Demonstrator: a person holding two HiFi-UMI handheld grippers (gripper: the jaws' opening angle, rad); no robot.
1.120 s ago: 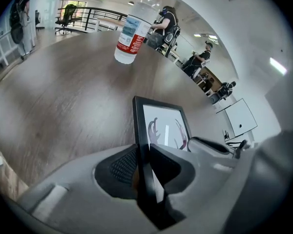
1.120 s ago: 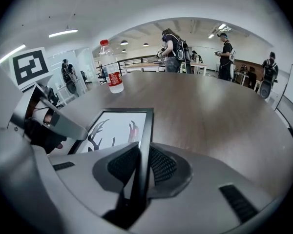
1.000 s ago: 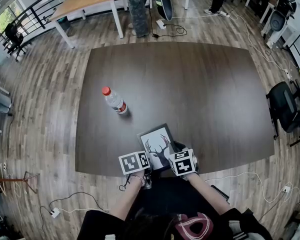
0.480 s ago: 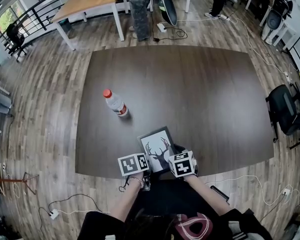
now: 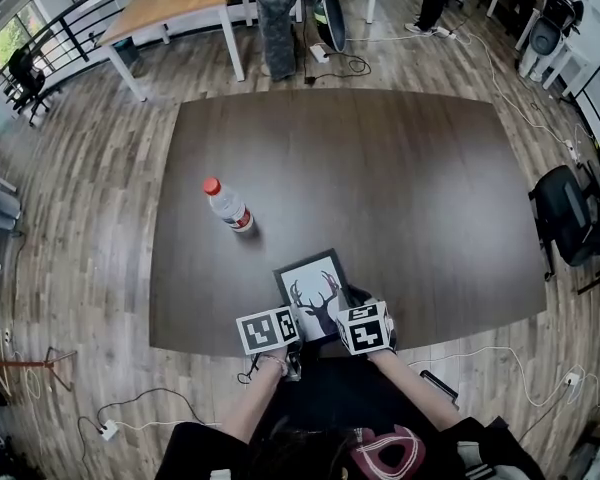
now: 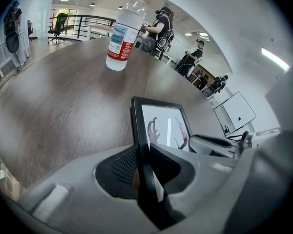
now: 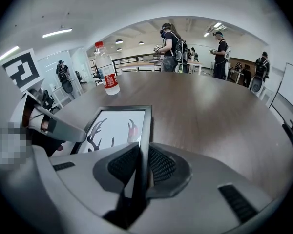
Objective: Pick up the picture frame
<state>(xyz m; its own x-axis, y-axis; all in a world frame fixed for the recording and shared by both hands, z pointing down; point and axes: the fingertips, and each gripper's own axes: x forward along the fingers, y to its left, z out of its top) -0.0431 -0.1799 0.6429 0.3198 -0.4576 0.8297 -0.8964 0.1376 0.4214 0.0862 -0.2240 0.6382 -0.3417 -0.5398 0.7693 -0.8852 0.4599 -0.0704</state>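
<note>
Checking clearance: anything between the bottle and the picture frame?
Nothing; head view shows only bare dark wooden table between the red-capped clear plastic bottle and the black-framed deer picture.

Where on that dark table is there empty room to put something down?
The right half of the table and the far strip beyond the bottle are bare. Left of the bottle, only a narrow margin. The near edge is crowded: the left gripper and right gripper clamp the picture frame there.

table (image 5: 400, 188): dark brown wood-grain top, rounded corners, on a pale plank floor (image 5: 80, 268). on it: one clear plastic bottle (image 5: 227, 204), red cap, upright, left of centre. picture frame (image 5: 310, 283) at the near edge; contact with the top not discernible.
</note>
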